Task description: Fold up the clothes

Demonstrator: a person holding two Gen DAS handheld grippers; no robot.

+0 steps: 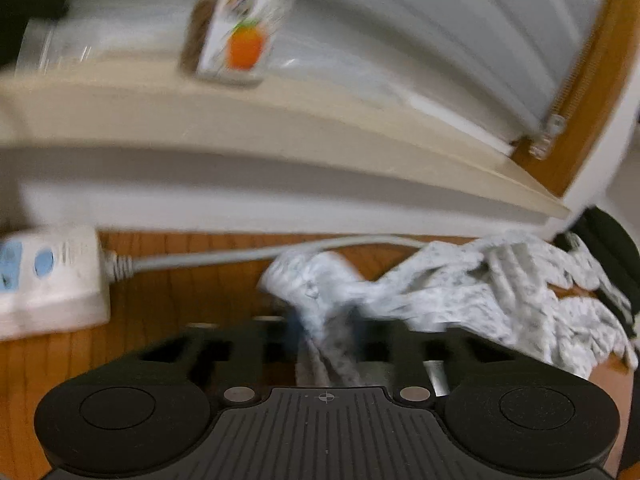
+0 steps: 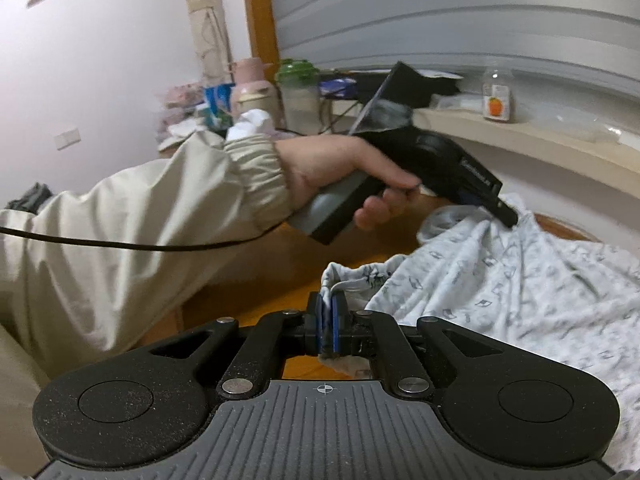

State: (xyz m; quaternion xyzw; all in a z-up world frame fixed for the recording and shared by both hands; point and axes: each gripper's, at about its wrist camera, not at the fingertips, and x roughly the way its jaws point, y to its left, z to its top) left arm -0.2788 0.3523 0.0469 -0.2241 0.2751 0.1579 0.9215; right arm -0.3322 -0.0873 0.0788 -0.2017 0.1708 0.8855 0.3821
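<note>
Wooden table (image 2: pixel 256 300), one garment (image 2: pixel 520 280), two grippers (image 2: pixel 329 316) clamped

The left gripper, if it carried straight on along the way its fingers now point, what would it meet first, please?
Probably its own load: the left gripper is shut on the white patterned cotton garment, bunched just ahead. Past that lie the orange-brown wooden tabletop and the grey power cable by the wall; depth is unclear in the blur.
</note>
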